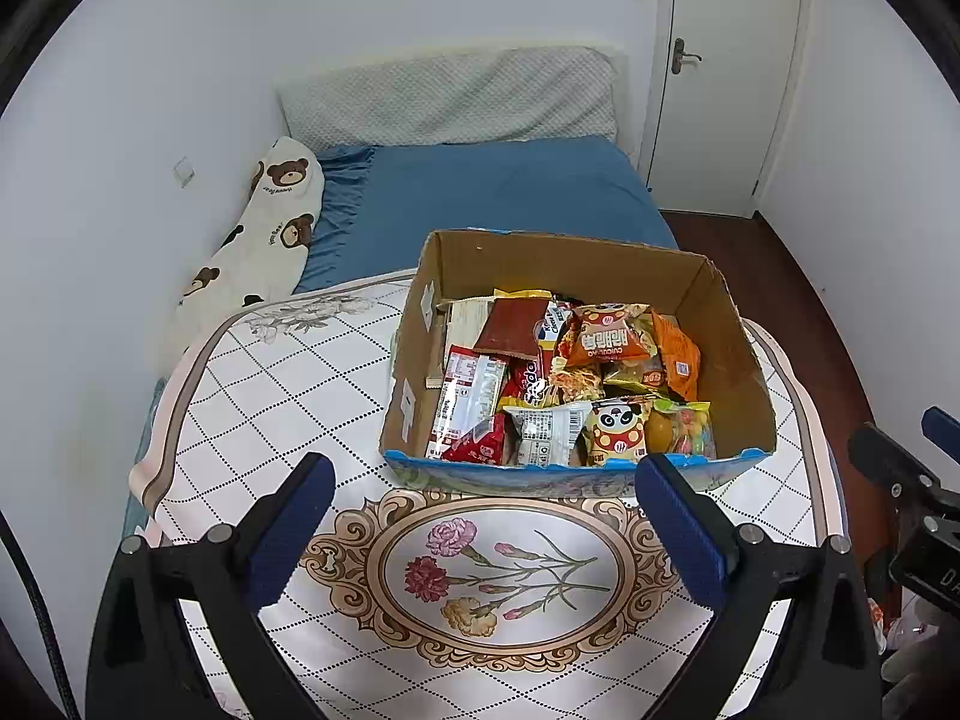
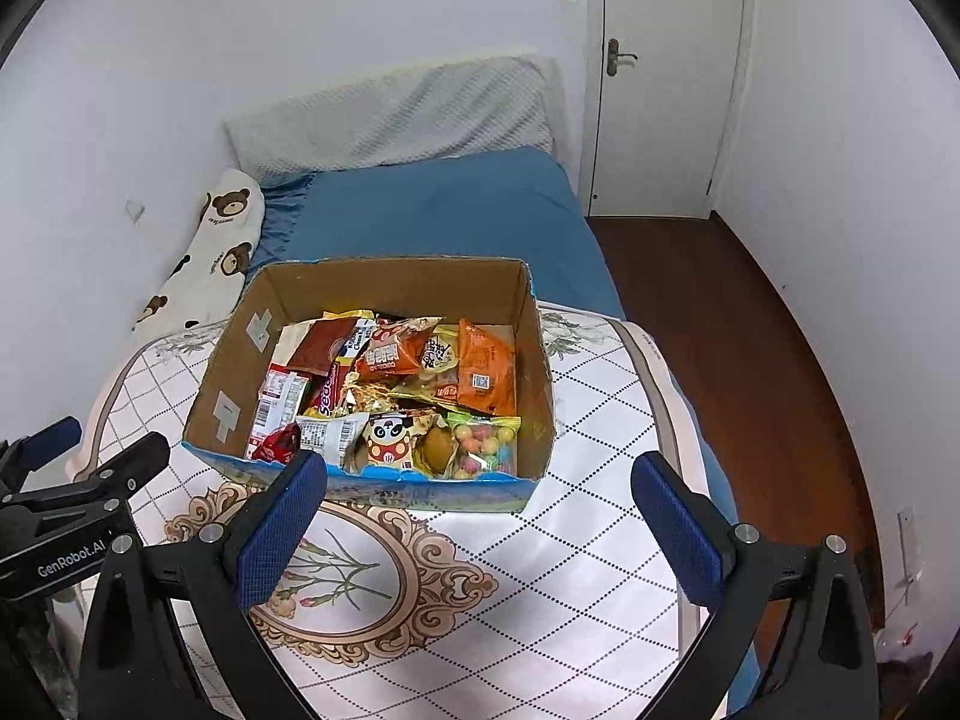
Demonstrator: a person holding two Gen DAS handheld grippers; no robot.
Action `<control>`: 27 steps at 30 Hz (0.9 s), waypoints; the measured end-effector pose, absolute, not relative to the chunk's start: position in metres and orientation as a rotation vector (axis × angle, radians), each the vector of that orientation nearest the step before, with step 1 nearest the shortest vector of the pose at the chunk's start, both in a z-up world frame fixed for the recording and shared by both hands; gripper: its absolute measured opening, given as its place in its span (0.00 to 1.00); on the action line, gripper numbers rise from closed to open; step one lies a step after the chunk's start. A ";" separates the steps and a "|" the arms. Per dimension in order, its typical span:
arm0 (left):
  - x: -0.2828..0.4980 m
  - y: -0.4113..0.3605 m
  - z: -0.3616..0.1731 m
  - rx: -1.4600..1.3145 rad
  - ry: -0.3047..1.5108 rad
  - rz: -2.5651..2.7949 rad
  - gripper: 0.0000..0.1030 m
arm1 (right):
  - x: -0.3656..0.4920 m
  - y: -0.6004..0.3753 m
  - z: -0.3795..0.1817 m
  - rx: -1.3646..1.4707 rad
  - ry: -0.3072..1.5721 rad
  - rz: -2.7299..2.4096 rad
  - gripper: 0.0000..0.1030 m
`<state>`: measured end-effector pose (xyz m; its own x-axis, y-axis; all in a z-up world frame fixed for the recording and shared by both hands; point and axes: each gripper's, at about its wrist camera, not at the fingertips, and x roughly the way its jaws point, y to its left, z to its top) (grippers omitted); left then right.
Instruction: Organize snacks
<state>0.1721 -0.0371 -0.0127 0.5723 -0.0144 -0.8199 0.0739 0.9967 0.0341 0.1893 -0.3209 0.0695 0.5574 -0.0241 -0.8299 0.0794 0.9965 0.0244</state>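
An open cardboard box [image 1: 729, 324] full of snack packets [image 1: 606, 336] stands on a table with a flowered cloth [image 1: 288, 372]; it also shows in the right wrist view [image 2: 384, 282]. Orange, red, white and panda-print packets [image 2: 390, 441] lie mixed inside. My left gripper [image 1: 483, 474] is open and empty, above the cloth just before the box's near wall. My right gripper [image 2: 480, 474] is open and empty, at the same near edge, to the right of the left one [image 2: 90, 462].
A bed with a blue sheet [image 1: 504, 186] lies behind the table, with a bear-print pillow [image 1: 270, 222] by the left wall. A closed white door [image 2: 660, 78] and dark wooden floor [image 2: 750, 324] are to the right.
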 end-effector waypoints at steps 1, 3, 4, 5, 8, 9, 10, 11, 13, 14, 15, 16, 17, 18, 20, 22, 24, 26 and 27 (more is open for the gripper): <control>0.172 -0.037 -0.013 0.067 0.960 -0.053 1.00 | 0.190 -0.321 0.069 0.060 0.977 -0.056 1.00; 0.172 -0.037 -0.013 0.067 0.961 -0.051 1.00 | 0.190 -0.319 0.067 0.051 0.978 -0.051 1.00; 0.172 -0.037 -0.013 0.067 0.961 -0.051 1.00 | 0.190 -0.318 0.066 0.046 0.978 -0.051 1.00; 0.172 -0.037 -0.013 0.072 0.956 -0.057 1.00 | 0.190 -0.318 0.066 0.045 0.978 -0.050 1.00; 0.172 -0.037 -0.013 0.071 0.956 -0.057 1.00 | 0.189 -0.319 0.066 0.041 0.977 -0.055 1.00; 0.172 -0.037 -0.013 0.072 0.956 -0.058 1.00 | 0.188 -0.319 0.065 0.042 0.978 -0.054 1.00; 0.172 -0.036 -0.013 0.073 0.956 -0.057 1.00 | 0.188 -0.319 0.066 0.042 0.978 -0.055 1.00; 0.172 -0.036 -0.013 0.072 0.955 -0.056 1.00 | 0.188 -0.319 0.065 0.042 0.978 -0.057 1.00; 0.172 -0.036 -0.013 0.070 0.957 -0.057 1.00 | 0.188 -0.319 0.065 0.042 0.978 -0.055 1.00; 0.172 -0.036 -0.012 0.068 0.956 -0.057 1.00 | 0.188 -0.319 0.065 0.042 0.977 -0.055 1.00; 0.171 -0.036 -0.012 0.068 0.955 -0.058 1.00 | 0.188 -0.319 0.065 0.040 0.977 -0.054 1.00; 0.171 -0.035 -0.012 0.063 0.953 -0.061 1.00 | 0.188 -0.319 0.066 0.041 0.976 -0.056 1.00; 0.171 -0.035 -0.011 0.063 0.953 -0.062 1.00 | 0.188 -0.320 0.065 0.042 0.976 -0.057 1.00; 0.171 -0.034 -0.011 0.064 0.952 -0.063 1.00 | 0.188 -0.320 0.065 0.042 0.975 -0.058 1.00; 0.170 -0.034 -0.011 0.064 0.951 -0.064 1.00 | 0.187 -0.321 0.067 0.041 0.973 -0.060 1.00; 0.169 -0.035 -0.011 0.066 0.949 -0.067 1.00 | 0.186 -0.322 0.068 0.042 0.972 -0.064 1.00; 0.169 -0.035 -0.010 0.065 0.947 -0.067 1.00 | 0.186 -0.322 0.068 0.045 0.971 -0.064 1.00; 0.169 -0.036 -0.010 0.067 0.946 -0.069 1.00 | 0.186 -0.322 0.068 0.042 0.972 -0.064 1.00; 0.167 -0.037 -0.009 0.068 0.945 -0.070 1.00 | 0.185 -0.322 0.068 0.042 0.971 -0.064 1.00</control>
<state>0.1674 -0.0371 -0.0089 0.5840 -0.0302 -0.8112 0.0895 0.9956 0.0274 0.1854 -0.3219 0.0680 0.5629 -0.0350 -0.8258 0.0728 0.9973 0.0073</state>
